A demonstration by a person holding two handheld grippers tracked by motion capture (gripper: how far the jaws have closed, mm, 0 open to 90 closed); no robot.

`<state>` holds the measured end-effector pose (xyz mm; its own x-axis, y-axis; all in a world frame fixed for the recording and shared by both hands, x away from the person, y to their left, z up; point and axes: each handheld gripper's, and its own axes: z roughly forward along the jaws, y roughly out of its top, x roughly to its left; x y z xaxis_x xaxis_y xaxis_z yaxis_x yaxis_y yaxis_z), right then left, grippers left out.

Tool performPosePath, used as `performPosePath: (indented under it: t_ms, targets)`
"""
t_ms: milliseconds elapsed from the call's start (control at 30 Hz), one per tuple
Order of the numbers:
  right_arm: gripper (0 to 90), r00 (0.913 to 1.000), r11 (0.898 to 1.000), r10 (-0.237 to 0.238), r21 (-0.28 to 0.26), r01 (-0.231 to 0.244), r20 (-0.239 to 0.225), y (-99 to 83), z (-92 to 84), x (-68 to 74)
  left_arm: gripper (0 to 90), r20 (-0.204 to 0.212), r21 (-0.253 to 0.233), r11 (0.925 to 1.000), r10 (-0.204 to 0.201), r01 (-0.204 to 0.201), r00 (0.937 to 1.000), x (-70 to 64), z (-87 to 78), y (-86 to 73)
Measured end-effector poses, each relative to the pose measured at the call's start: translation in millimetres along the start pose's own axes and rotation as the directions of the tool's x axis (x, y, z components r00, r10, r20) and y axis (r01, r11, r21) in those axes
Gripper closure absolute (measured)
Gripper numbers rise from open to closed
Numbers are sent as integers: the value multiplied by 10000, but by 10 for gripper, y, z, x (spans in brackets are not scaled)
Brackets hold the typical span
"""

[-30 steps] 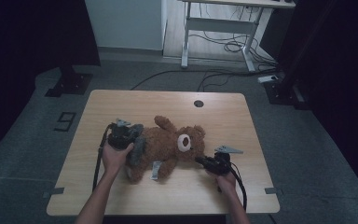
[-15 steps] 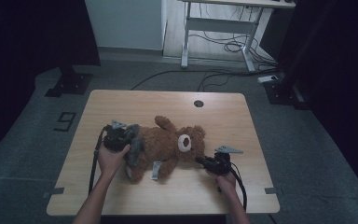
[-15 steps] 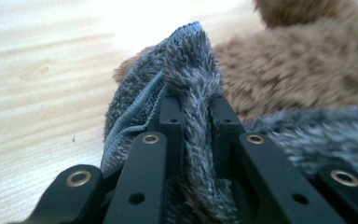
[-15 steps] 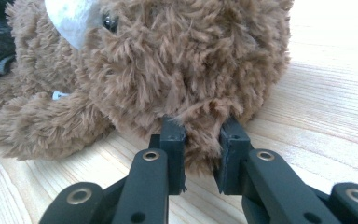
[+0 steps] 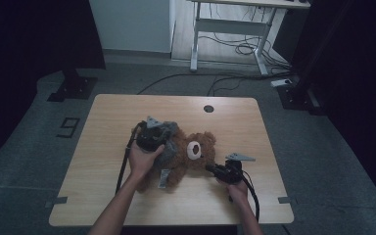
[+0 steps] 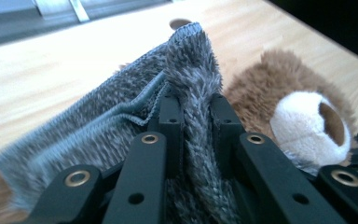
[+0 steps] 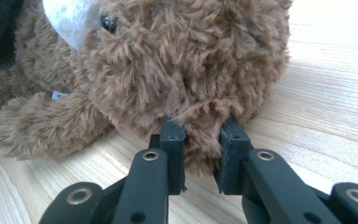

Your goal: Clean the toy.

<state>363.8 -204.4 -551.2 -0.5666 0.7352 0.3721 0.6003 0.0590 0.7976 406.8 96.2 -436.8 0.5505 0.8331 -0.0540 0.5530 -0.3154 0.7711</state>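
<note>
A brown teddy bear (image 5: 198, 159) lies on the wooden table (image 5: 107, 117), white muzzle up. My left gripper (image 5: 166, 134) is shut on a fold of grey fuzzy cloth (image 5: 169, 149) and holds it raised over the bear's body. In the left gripper view the cloth (image 6: 186, 70) stands pinched between the jaws of the left gripper (image 6: 196, 105), with the bear's head (image 6: 270, 79) just to its right. My right gripper (image 5: 209, 168) is shut on a tuft of fur at the side of the bear's head (image 7: 177, 60); the right gripper (image 7: 200, 135) rests low on the tabletop.
A round cable hole (image 5: 208, 108) sits near the table's far edge. Beyond the table a white desk frame (image 5: 225, 24) stands with cables on the floor. A black stand base (image 5: 73, 88) and a floor marking (image 5: 68, 127) lie to the left.
My left gripper has moved right and upward with the grey cloth, which now covers more of the bear's body. The right gripper has stayed where it was.
</note>
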Motion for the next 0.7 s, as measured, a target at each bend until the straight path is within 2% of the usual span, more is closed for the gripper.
performPosePath:
  t_ms: [33, 133, 333, 467, 567, 633, 700]
  targets:
    - [761, 10000, 10000, 10, -14, -10, -3, 0, 1, 0, 777, -29, 169, 9999, 7, -7, 10000, -2, 84, -43]
    - [760, 10000, 10000, 47, -7, -47, -5, 2, -6, 0, 777, 11, -57, 9997, -252, 252, 9997, 28, 151, -150]
    - [761, 10000, 10000, -5, 34, 5, -23, 2, -4, -2, 782, 75, 29, 9999, -96, 96, 9999, 22, 101, -193]
    - [747, 9999, 9999, -108, 120, 107, 57, -1, -7, 2, 785, 207, -57, 9998, -167, 168, 9996, 15, 86, -277]
    - [651, 9992, 9992, -396, 108, 396, 62, -3, -18, -3, 786, 378, -199, 9992, -344, 352, 9987, 24, 62, -335]
    - [543, 9983, 9986, -536, 41, 535, 241, 0, -36, 1, 789, 520, -291, 9982, -515, 530, 9973, 34, 49, -369]
    - [476, 9977, 9984, -540, -159, 547, 415, 5, -60, 9, 790, 616, -346, 9978, -536, 558, 9967, 34, 38, -405]
